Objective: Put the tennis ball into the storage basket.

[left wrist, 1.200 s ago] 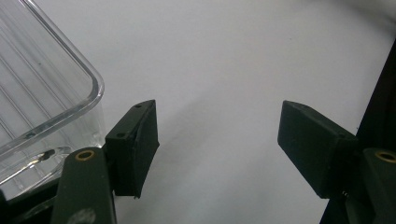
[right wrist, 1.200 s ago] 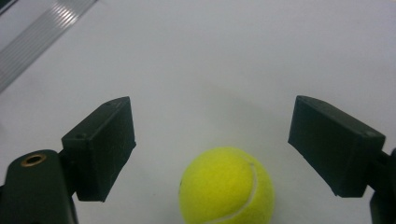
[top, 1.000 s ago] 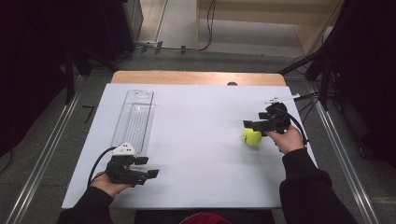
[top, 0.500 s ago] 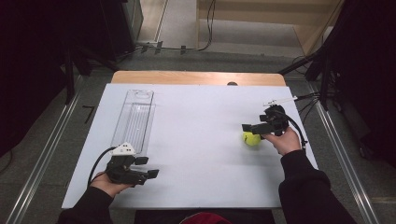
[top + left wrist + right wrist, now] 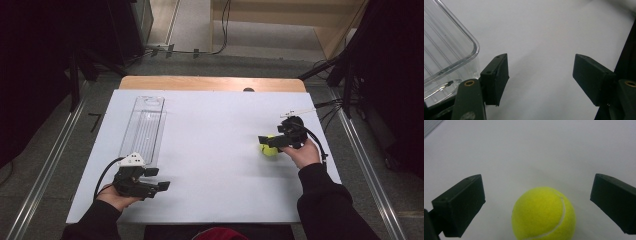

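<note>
A yellow tennis ball [image 5: 270, 149] rests on the white board at the right. My right gripper [image 5: 266, 142] hangs over it. Its jaws have just been opening and now stand wide, with the ball [image 5: 544, 213] between them and neither pad touching it. In the right gripper view, this gripper [image 5: 537, 187] shows a gap on both sides of the ball. My left gripper [image 5: 159, 179] lies low at the front left, open and empty. Its left jaw is close beside the corner of a clear plastic container [image 5: 444, 50].
The long clear container [image 5: 145, 127] lies lengthwise at the board's left. The white board [image 5: 210, 150] covers a wooden table whose far edge [image 5: 210, 83] shows behind it. Cables and dark stands crowd the floor at the right.
The right gripper has dipped slightly toward the ball. The ball and the left gripper have stayed where they were.
</note>
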`<state>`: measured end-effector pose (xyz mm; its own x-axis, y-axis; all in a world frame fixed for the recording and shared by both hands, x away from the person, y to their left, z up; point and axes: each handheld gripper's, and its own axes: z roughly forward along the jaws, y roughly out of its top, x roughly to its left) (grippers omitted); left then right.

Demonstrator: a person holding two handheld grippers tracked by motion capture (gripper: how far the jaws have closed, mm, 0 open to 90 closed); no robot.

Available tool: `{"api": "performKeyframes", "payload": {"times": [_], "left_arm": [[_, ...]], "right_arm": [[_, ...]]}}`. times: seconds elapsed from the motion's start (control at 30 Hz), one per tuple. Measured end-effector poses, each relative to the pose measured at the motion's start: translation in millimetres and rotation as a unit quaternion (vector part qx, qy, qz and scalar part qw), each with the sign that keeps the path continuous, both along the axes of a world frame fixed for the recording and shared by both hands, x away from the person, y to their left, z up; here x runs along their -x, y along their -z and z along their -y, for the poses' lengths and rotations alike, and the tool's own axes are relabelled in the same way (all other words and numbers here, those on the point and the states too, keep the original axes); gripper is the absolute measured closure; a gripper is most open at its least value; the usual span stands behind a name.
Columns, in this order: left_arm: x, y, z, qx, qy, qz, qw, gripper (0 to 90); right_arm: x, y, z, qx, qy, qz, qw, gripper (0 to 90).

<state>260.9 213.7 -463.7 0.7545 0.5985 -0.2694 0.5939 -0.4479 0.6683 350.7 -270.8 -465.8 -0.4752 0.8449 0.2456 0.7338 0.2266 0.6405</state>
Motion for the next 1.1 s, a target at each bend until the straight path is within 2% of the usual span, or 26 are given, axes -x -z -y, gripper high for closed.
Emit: {"api": "performKeyframes", "payload": {"times": [0.2, 0.57, 1.1], "left_arm": [[-1.0, -0.6, 0.7, -0.001, 0.002, 0.0, 1.0, 29.6], [-3.1, -1.1, 3.0, 0.001, 0.005, 0.002, 1.0, 29.6], [-3.7, -1.3, 3.7, 0.002, 0.007, 0.002, 1.0, 29.6]], "right_arm": [[-0.2, 7.2, 2.3, -0.004, 0.005, -0.006, 1.0, 0.0], [1.6, 18.7, 2.7, 0.004, 0.017, -0.024, 0.9996, 0.0], [3.3, 31.5, -4.8, 0.021, 0.012, -0.048, 0.9985, 0.0]]}}
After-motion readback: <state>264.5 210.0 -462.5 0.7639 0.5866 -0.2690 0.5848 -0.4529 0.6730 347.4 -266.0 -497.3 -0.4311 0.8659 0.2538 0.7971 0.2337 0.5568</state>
